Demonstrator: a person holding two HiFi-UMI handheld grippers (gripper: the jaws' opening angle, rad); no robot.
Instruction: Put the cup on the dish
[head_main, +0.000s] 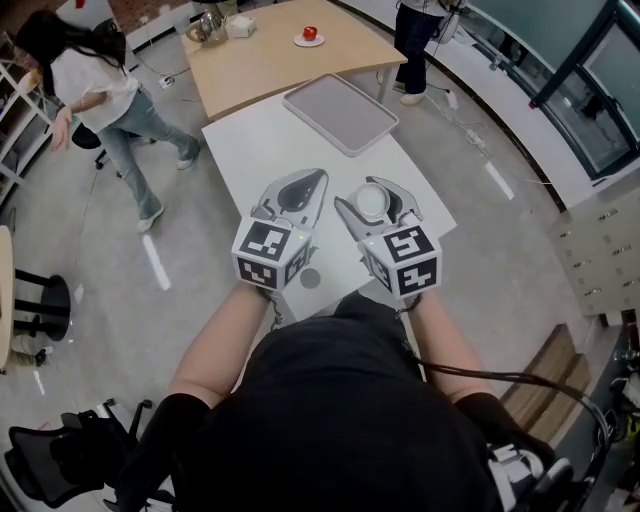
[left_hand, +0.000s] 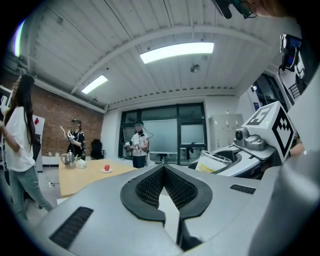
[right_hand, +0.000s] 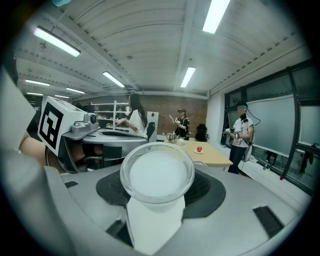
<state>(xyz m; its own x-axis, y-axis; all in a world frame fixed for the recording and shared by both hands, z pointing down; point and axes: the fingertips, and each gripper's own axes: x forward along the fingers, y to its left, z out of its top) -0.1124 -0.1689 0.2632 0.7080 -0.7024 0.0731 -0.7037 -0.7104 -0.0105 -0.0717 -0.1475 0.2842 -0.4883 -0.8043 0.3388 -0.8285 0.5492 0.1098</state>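
While the person's bare forearms (head_main: 222, 345) reach forward from a black top, the two tools are held side by side above the near end of the white counter (head_main: 250, 150), both pointing away from the body toward its far end, their marker cubes nearest the person. The left gripper (head_main: 313, 184) sits on the left with its jaws pressed together at the tips, and its own view shows only a narrow gap behind the meeting point and nothing between the pads. Just to its right, the right gripper (head_main: 380, 194) has its jaws pinching the cup (head_main: 370, 205), a pale translucent one held upright with its round mouth facing up and its sides against the dark pads on either side. The cup hangs in the air above the counter, not resting on it. The dish (head_main: 340, 113), a rectangular grey one with a raised rim, lies askew at the far end of the same counter, well apart from the cup. Farther off stands a wooden table (head_main: 260, 60) with a red apple (head_main: 310, 33) on a small plate. One person (head_main: 100, 90) walks at the far left, and another (head_main: 415, 40) stands beyond the wooden table at the far right.
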